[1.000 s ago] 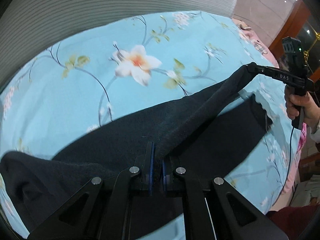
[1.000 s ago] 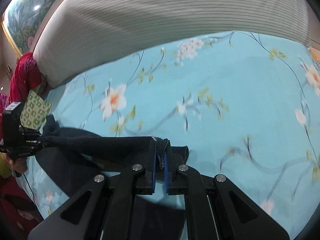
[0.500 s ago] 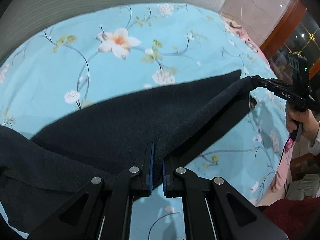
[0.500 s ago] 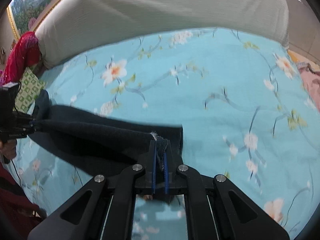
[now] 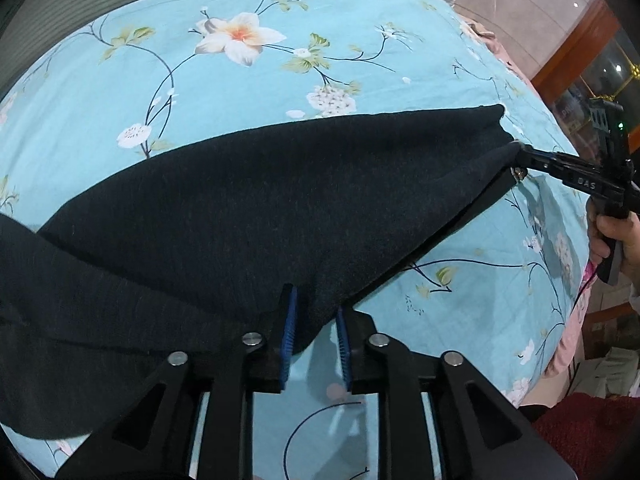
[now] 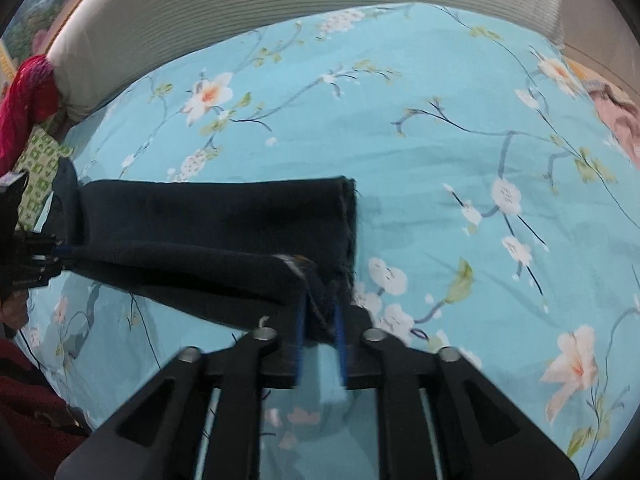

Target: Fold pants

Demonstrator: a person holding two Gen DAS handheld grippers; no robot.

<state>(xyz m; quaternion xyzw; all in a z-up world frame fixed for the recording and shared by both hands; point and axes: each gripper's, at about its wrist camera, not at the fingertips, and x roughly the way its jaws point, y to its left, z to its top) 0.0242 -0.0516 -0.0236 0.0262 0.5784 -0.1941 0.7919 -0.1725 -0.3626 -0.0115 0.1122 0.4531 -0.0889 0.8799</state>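
Dark navy pants (image 5: 260, 200) lie folded lengthwise on a light blue floral bedsheet (image 5: 280, 80). My left gripper (image 5: 314, 308) is at the near folded edge. Its jaws are opening, and the cloth sits loosely between the blue pads (image 5: 289, 320) with a gap on the right side. In the right wrist view, my right gripper (image 6: 320, 304) is at the hem corner of the pants (image 6: 208, 216). Its jaws are also opening with the hem slack between them. Each view shows the other gripper at the pants' far end: the right gripper (image 5: 516, 152) and the left gripper (image 6: 60, 256).
A striped grey bolster (image 6: 280, 8) runs along the far side of the bed. Red cloth (image 6: 28, 96) and a green patterned item (image 6: 40, 160) lie at the left, and pink cloth (image 6: 616, 116) at the right edge. A hand (image 5: 612, 236) holds the right gripper near a wooden cabinet (image 5: 580, 48).
Both grippers came down and carried the lifted pants edge onto the lower layer on the sheet. Both sets of jaws, shut on the cloth before, now stand apart.
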